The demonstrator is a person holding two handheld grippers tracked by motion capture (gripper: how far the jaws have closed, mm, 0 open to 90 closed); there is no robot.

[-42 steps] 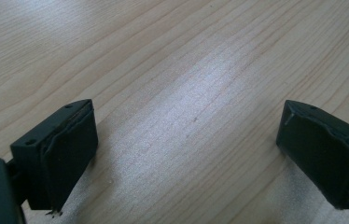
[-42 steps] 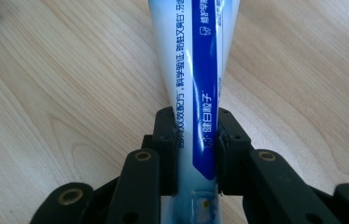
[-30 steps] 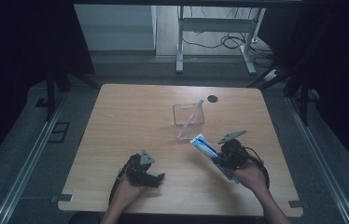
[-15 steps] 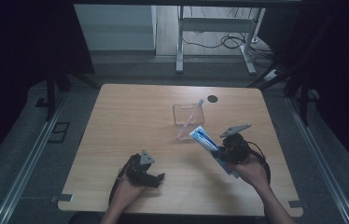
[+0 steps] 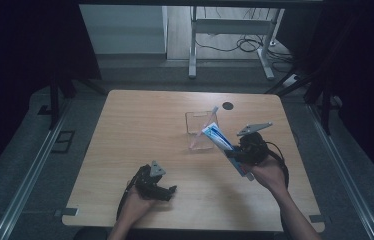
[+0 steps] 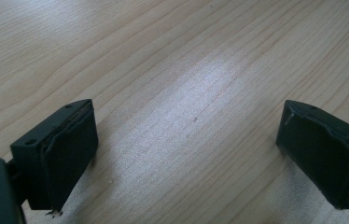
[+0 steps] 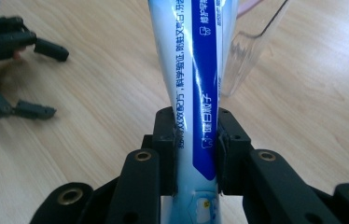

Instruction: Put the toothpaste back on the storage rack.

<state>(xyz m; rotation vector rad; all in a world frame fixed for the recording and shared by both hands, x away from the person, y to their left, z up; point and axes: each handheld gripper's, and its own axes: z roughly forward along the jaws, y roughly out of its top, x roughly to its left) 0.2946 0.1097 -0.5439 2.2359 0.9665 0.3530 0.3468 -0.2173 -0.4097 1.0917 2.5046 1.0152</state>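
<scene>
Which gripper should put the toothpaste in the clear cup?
Probably the right gripper: it is shut on the toothpaste tube, whose far end is right beside the clear cup. The left gripper rests open, farther back.

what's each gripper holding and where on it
The right gripper is shut on the toothpaste tube, clamped across its flat body near the lower end. The left gripper is open over the table, holding nothing.

Dim high view; glare sheen on tabletop (image 6: 200, 107).
</scene>
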